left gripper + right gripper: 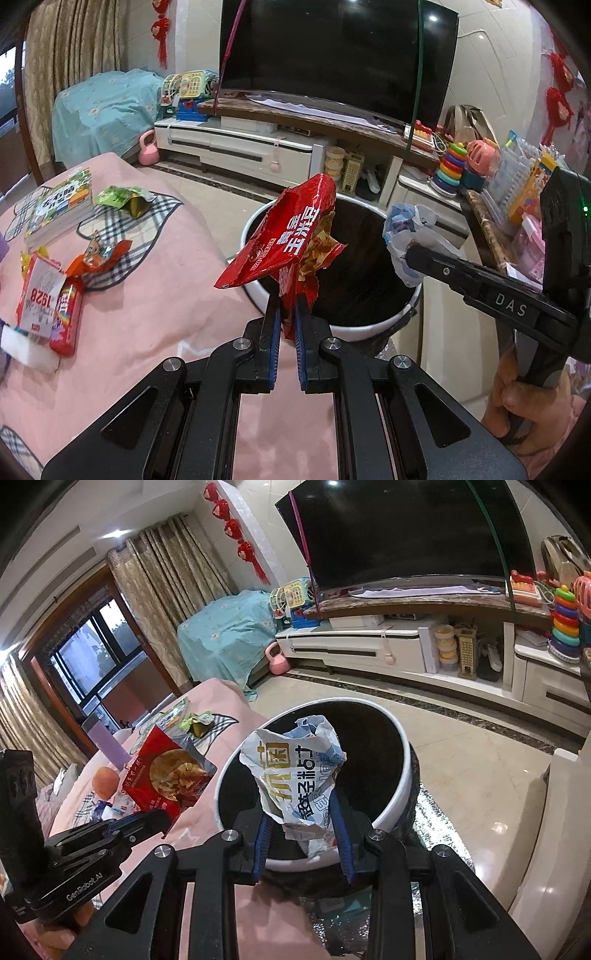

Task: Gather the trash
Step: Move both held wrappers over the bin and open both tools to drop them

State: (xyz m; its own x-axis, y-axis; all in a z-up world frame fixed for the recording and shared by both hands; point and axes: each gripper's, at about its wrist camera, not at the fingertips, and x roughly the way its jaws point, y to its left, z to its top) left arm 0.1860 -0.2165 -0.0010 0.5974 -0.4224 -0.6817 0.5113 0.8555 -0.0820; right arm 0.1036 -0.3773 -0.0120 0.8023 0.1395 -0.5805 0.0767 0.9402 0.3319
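My left gripper [287, 306] is shut on a red snack bag [284, 243] and holds it at the near rim of the white trash bin [251, 225] with its black liner. My right gripper [301, 808] is shut on a crumpled white and blue wrapper [295, 771] and holds it over the bin's [400, 775] opening. The right gripper and its wrapper [410, 236] show in the left wrist view over the bin's right side. The left gripper's fingers [147, 821] and the red bag [170, 775] show at the left in the right wrist view.
On the pink cloth [155, 295] to the left lie a green wrapper [123, 197], an orange wrapper [99, 256], a red candy pack [68, 317], a white card [38, 299] and a book [61, 206]. A TV stand [258, 144] stands behind the bin.
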